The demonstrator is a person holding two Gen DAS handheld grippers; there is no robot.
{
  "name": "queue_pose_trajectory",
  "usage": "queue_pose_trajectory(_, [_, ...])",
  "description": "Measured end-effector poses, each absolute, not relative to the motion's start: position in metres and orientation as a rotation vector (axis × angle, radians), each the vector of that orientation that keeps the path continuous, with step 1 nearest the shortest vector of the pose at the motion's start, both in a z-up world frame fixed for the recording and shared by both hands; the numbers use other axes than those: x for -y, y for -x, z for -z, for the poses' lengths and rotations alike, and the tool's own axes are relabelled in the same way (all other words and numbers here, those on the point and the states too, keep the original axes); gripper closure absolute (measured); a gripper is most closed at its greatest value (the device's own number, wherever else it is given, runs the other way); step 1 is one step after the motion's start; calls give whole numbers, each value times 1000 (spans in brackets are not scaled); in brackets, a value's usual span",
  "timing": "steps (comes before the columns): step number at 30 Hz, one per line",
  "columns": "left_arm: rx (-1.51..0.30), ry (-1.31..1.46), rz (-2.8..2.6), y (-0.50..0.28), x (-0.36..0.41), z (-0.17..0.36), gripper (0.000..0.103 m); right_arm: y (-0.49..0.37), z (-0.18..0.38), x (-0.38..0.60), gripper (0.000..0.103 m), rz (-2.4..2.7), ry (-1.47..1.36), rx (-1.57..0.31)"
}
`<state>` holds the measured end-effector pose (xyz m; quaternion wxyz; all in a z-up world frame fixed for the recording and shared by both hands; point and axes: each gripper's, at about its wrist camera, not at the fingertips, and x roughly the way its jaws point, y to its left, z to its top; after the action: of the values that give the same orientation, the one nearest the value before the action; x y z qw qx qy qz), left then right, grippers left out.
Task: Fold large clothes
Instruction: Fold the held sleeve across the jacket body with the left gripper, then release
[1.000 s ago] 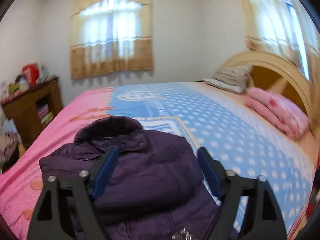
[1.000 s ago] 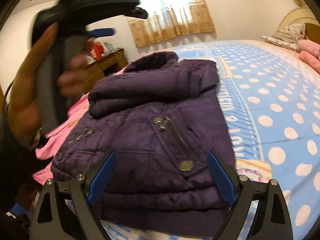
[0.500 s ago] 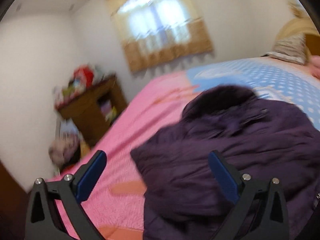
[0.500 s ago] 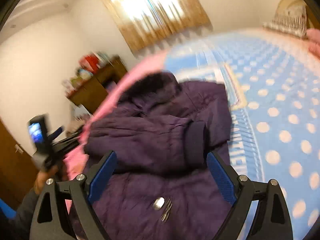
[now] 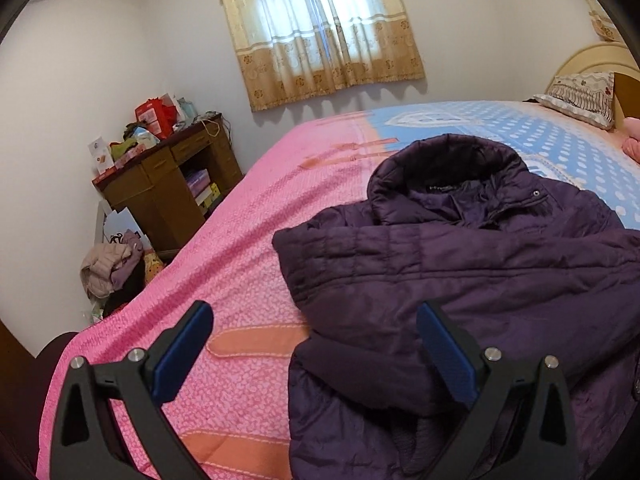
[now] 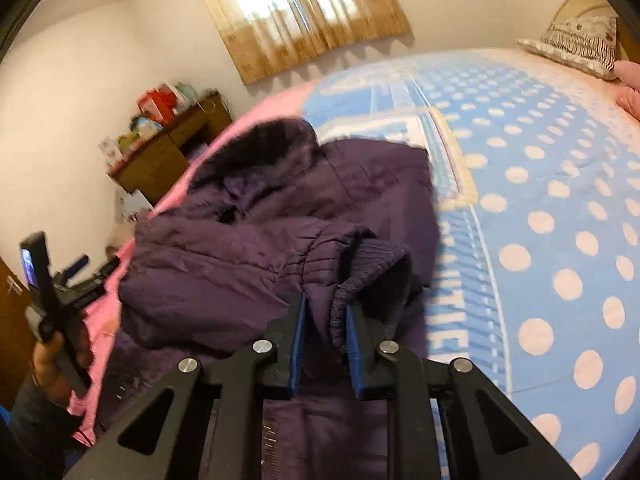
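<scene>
Small neck label inside purple jacket collar: lettering illegible. Large pale letters on blue bedspread: blurred, unreadable.

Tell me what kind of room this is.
Most likely a home bedroom. A wide bed with a pink and blue polka-dot cover fills the view, with a pillow against a curved headboard. A purple puffer jacket lies on the bed, and a cluttered wooden cabinet stands below the curtained window.
</scene>
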<state>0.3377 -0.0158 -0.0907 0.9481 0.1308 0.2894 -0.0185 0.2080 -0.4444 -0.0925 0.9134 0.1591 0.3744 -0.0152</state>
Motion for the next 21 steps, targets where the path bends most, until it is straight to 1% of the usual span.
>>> queue_pose_trajectory(1, [-591, -272, 35, -338, 18, 92, 0, -205, 93, 443, 84, 87, -264, -778])
queue_pose_trajectory(2, [-595, -275, 35, -339, 19, 94, 0, -205, 91, 439, 80, 105, -220, -786])
queue_pose_trajectory(3, [-599, -273, 41, -339, 21, 94, 0, -204, 87, 436, 55, 138, -186, -788])
queue_pose_trajectory(5, [-595, -261, 51, -338, 23, 91, 0, -194, 64, 426, 20, 177, -163, -704])
queue_pose_trajectory(7, [-575, -244, 62, -338, 27, 85, 0, -191, 44, 416, 20, 177, -136, -639])
queue_pose_trajectory(9, [-553, -226, 67, -340, 33, 78, 0, -202, 37, 401, 20, 145, -138, -619])
queue_pose_trajectory(12, [-563, -204, 92, -351, 52, 77, 0, -238, 53, 384, 20, 127, -174, -669])
queue_pose_trajectory(15, [-637, -190, 99, -372, 66, 98, 0, -269, 90, 374, 20, 142, -178, -767])
queue_pose_trajectory(19, [-764, -236, 63, -394, 69, 144, 0, -273, 112, 371, 20, 144, -142, -779])
queue_pose_trajectory(21, [-812, -218, 103, -397, 64, 159, 0, -274, 120, 370, 20, 142, -122, -789])
